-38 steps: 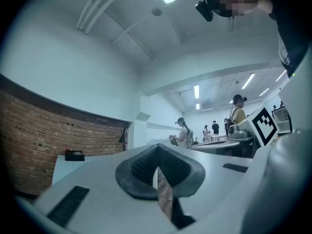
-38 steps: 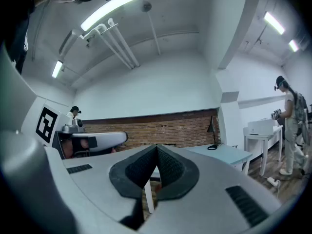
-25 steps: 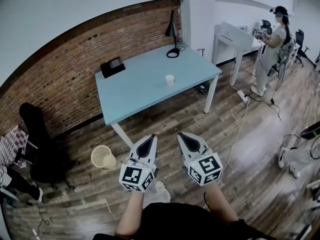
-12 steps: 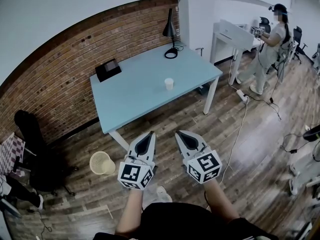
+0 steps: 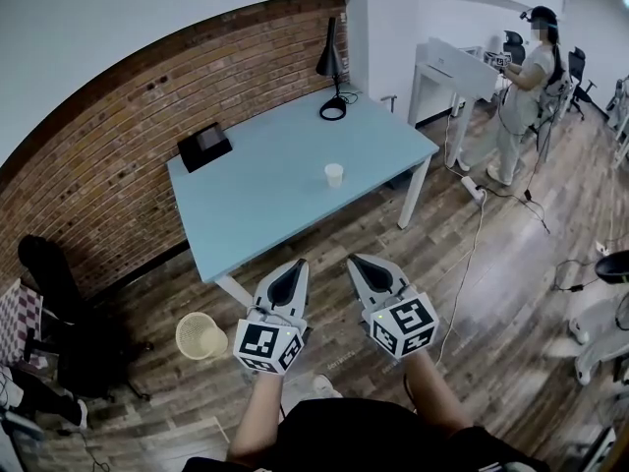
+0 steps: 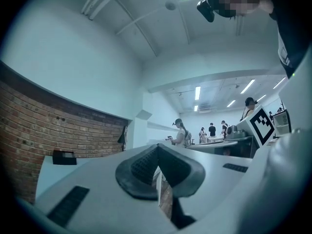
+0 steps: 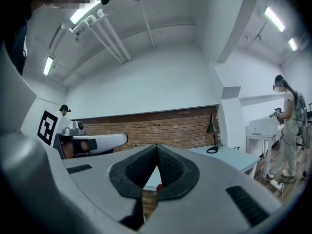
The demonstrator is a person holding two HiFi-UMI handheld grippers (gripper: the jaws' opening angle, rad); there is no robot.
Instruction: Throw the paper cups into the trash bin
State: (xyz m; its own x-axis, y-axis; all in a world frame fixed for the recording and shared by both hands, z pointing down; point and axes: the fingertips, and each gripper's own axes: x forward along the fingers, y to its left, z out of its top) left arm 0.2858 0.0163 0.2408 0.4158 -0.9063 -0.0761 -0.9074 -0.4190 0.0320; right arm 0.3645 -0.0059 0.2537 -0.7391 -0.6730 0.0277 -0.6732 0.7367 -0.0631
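Observation:
A white paper cup (image 5: pixel 334 174) stands upright on the light blue table (image 5: pixel 265 185), toward its near right part. A round wicker trash bin (image 5: pixel 200 335) sits on the wood floor left of the table's near leg. My left gripper (image 5: pixel 292 272) and right gripper (image 5: pixel 361 266) hover side by side in front of the table, well short of the cup. Both are shut with nothing between the jaws. In the left gripper view the tips (image 6: pixel 157 155) meet; in the right gripper view the tips (image 7: pixel 156 156) meet too.
A black desk lamp (image 5: pixel 330 67) and a black tablet-like box (image 5: pixel 204 147) sit at the table's back. A brick wall (image 5: pixel 118 155) runs behind. A dark office chair (image 5: pixel 59 303) stands at left. A person (image 5: pixel 526 87) works at a white desk; a cable (image 5: pixel 467 254) trails over the floor.
The view has shifted a little closer to the table; the cup, lamp and bin have slid slightly in frame. Both grippers keep the same shut pose side by side.

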